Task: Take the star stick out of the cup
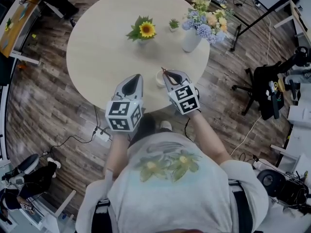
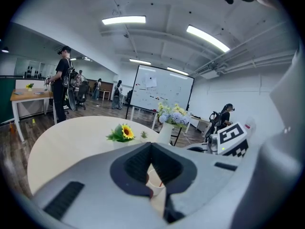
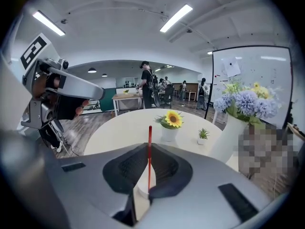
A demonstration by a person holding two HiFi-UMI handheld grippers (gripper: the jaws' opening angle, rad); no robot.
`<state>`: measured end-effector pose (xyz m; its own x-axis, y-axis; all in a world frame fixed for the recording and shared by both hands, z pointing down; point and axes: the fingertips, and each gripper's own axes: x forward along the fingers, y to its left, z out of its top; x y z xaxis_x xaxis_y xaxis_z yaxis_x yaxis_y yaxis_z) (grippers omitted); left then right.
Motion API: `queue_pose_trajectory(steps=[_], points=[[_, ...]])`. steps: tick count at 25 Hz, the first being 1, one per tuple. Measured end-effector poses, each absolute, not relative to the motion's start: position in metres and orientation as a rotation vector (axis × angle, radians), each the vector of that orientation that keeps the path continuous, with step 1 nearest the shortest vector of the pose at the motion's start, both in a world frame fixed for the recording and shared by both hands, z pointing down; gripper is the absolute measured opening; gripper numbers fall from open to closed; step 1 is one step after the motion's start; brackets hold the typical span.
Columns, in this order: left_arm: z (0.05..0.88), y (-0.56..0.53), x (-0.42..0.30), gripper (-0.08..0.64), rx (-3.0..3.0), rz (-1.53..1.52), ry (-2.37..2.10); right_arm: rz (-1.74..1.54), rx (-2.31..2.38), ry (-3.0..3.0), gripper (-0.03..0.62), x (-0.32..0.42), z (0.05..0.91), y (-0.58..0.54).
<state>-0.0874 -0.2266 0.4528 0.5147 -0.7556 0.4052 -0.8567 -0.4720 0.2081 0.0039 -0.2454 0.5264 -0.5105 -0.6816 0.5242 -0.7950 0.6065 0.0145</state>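
A small white cup (image 1: pixel 159 78) stands near the front edge of the round table (image 1: pixel 97 52). My right gripper (image 1: pixel 166 74) is just to the right of the cup and shut on a thin red stick (image 3: pixel 149 156), which stands upright between its jaws. No star shows on the stick, and its lower end is hidden behind the jaws, above the cup (image 3: pixel 141 186). My left gripper (image 1: pixel 139 77) hovers left of the cup with its jaws together and nothing between them. In the left gripper view the cup (image 2: pixel 154 182) shows through the gap below the tips of the left gripper (image 2: pixel 151 146).
A sunflower pot (image 1: pixel 144 30), a tiny potted plant (image 1: pixel 174 24) and a white vase of flowers (image 1: pixel 192 39) stand further back on the table. A black chair (image 1: pixel 266 89) is off to the right. Cables (image 1: pixel 99 132) lie on the floor by the table.
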Motion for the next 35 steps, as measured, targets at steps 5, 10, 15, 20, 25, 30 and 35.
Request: queue_pose_trajectory(steps=[5, 10, 15, 20, 25, 30, 35], points=[[0.454, -0.221, -0.082, 0.002, 2.377, 0.362, -1.327, 0.309, 1.194, -2.349, 0.032, 0.01, 0.525, -0.242], [0.456, -0.216, -0.079, 0.003, 2.371, 0.358, -1.329, 0.321, 1.225, -2.343, 0.032, 0.017, 0.526, -0.24], [0.455, -0.213, -0.076, 0.002, 2.37, 0.352, -1.332, 0.316, 1.248, -2.352, 0.032, 0.023, 0.519, -0.242], [0.454, -0.209, -0.074, 0.003, 2.37, 0.343, -1.336, 0.281, 1.283, -2.376, 0.032, 0.028, 0.502, -0.244], [0.454, -0.205, -0.071, 0.002, 2.37, 0.341, -1.337, 0.257, 1.304, -2.41, 0.032, 0.032, 0.483, -0.243], [0.452, -0.203, -0.069, 0.003, 2.372, 0.338, -1.342, 0.252, 1.33, -2.452, 0.032, 0.035, 0.464, -0.243], [0.449, -0.201, -0.068, 0.003, 2.374, 0.332, -1.349, 0.233, 1.345, -2.497, 0.032, 0.036, 0.445, -0.241]])
